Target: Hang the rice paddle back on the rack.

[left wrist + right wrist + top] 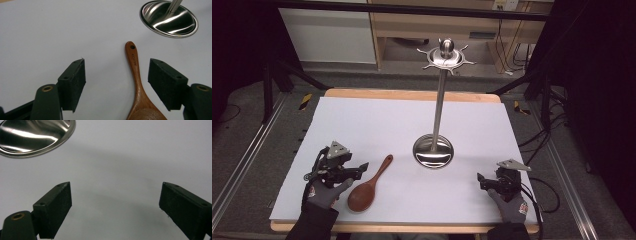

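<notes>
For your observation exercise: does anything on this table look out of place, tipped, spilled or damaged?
Nothing stands out. The wooden spoon lies flat on the table, the metal stand is upright, and both grippers are open.

Spoon (137, 82) bowl cut off by bottom edge in left gripper view; handle lettering prob. too small to read.

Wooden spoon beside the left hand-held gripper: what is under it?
The brown wooden spoon lies flat on the white table cover. Its bowl hides the patch beneath; nothing else shows under the handle.
</notes>
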A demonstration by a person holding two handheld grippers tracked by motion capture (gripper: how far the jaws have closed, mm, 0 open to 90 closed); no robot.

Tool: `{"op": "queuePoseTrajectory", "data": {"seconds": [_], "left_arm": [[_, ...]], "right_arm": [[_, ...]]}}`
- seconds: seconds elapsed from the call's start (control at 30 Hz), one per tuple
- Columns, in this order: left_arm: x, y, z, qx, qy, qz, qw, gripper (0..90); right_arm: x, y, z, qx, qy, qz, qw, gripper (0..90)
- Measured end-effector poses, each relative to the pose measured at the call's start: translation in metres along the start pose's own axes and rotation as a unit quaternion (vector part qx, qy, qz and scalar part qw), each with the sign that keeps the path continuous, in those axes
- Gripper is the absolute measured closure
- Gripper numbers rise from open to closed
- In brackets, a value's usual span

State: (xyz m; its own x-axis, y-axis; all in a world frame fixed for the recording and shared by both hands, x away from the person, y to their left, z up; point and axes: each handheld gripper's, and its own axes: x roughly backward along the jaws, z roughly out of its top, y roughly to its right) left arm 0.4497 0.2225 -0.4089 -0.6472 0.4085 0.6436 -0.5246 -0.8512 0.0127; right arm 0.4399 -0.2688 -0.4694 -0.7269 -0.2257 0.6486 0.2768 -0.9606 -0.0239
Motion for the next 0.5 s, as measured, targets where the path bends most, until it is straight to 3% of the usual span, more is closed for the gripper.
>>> {"op": "queuePoseTrajectory", "data": {"seconds": [0.3, 0.5], "left_arm": [[-0.008, 0.005, 0.010, -0.008, -0.014, -0.013, 0.9998, 29.5], [-0.012, 0.003, 0.013, 0.002, -0.022, -0.017, 0.9996, 28.5]], "right_arm": [[0.000, 0.000, 0.000, 0.002, 0.000, 0.000, 1.0000, 11.4], [0.000, 0.000, 0.000, 0.005, -0.002, -0.002, 1.0000, 11.4]]}}
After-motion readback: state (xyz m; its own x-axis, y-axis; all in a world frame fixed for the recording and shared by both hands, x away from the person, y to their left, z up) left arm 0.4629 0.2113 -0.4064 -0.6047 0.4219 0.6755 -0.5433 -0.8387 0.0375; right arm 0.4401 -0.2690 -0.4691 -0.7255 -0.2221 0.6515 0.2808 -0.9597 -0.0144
